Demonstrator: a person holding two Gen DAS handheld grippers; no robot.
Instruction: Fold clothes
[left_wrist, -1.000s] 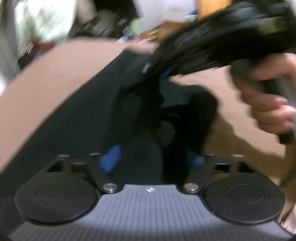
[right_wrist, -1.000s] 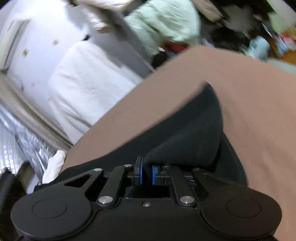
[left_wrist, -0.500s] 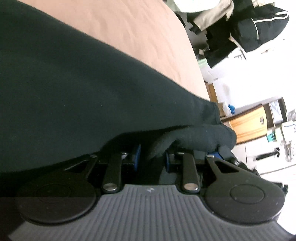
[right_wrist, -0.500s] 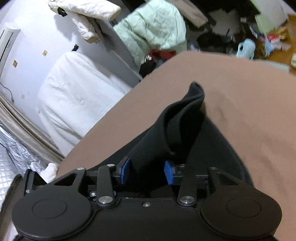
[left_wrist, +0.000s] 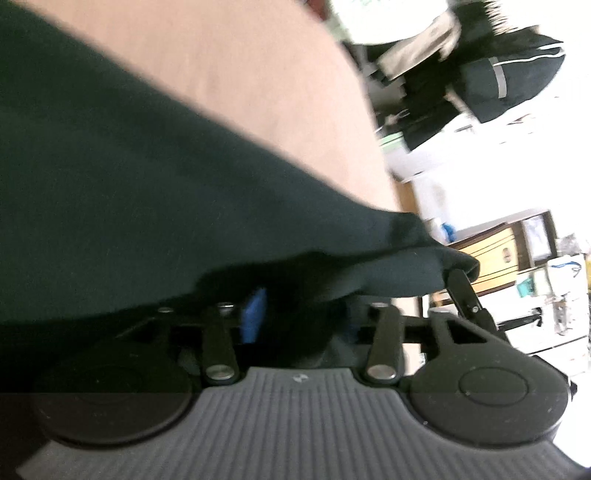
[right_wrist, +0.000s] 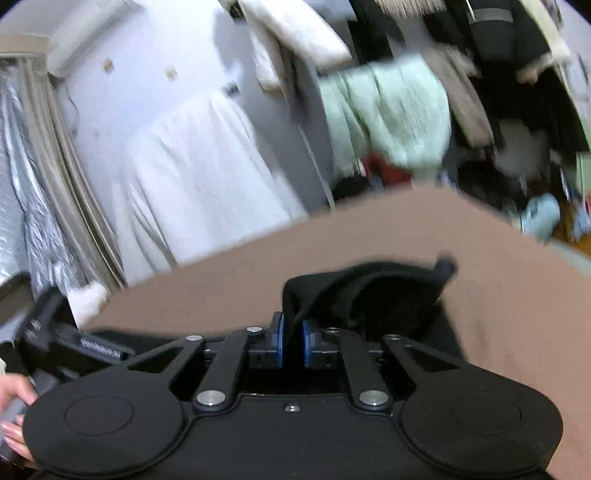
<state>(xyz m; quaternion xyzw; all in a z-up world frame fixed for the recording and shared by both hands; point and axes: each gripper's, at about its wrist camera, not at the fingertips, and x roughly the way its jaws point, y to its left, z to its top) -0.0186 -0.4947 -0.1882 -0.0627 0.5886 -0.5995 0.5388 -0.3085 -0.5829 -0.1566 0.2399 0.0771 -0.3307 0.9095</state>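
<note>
Closing on the black garment, right tool; only left view shows left tool opening.

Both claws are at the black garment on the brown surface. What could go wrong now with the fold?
1. The left claw is opening with the black garment between its pads, so that edge may drop.
2. The right claw is closing on a thin bunched fold; it may slip out.
3. Cloth hangs past the brown surface edge and may slide off.

Past the fingers we see a white quilt, a mint-green fleece, silver curtains, and, rightward, a wooden cabinet.
</note>
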